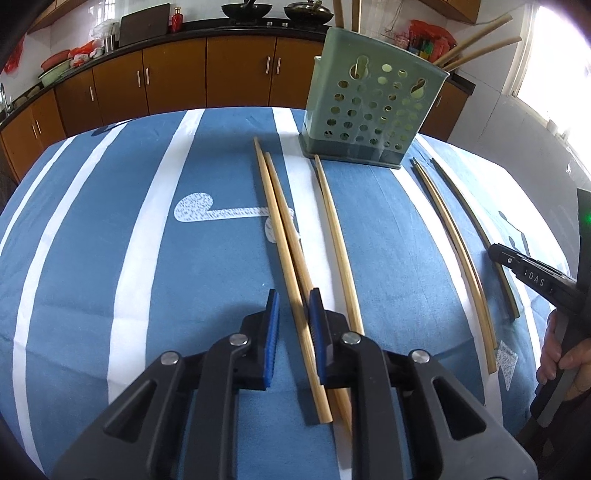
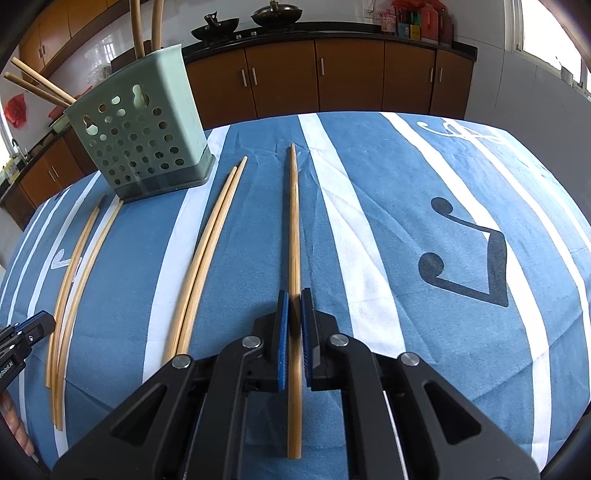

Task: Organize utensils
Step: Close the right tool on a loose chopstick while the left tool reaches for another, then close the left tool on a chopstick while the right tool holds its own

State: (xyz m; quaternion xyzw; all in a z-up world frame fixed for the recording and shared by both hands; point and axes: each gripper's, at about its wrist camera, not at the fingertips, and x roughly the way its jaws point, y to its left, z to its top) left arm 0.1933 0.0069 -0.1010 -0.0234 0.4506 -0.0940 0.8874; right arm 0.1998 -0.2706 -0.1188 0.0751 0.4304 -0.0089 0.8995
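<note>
**Q:** Both tongs first: how do they stand?

**Me:** My left gripper (image 1: 293, 317) fills the bottom centre of its own view. Its blue pads sit moderately apart and straddle a pair of chopsticks (image 1: 284, 236) lying on the cloth. One pad (image 1: 316, 314) rests against the right stick of the pair; I cannot tell whether it presses on it. My right gripper (image 2: 294, 317) fills the bottom centre of its view, pads narrowed to a slim gap around a single chopstick (image 2: 294, 236). Whether the pads actually pinch it, I cannot tell.

**Q:** Now the scene, biggest thing first.

**Me:** A table under a blue cloth with white stripes and music-note prints (image 1: 110, 206) takes up most of both views. Brown kitchen cabinets (image 1: 173, 77) run along the top of each frame, with two dark woks (image 2: 275, 14) on the counter above them.

**Q:** And the task items?

**Me:** A green perforated utensil holder (image 1: 373, 103) stands upright in the upper centre-right of the left view and the upper left of the right view. Chopsticks already stand in it (image 2: 147, 22), poking out above its rim. Loose chopsticks lie lengthwise on the cloth: one lone stick (image 1: 334, 236) just right of my left gripper's pair, its far tip near the holder's base, and another close pair (image 2: 210, 254) in the centre-left of the right view.
</note>
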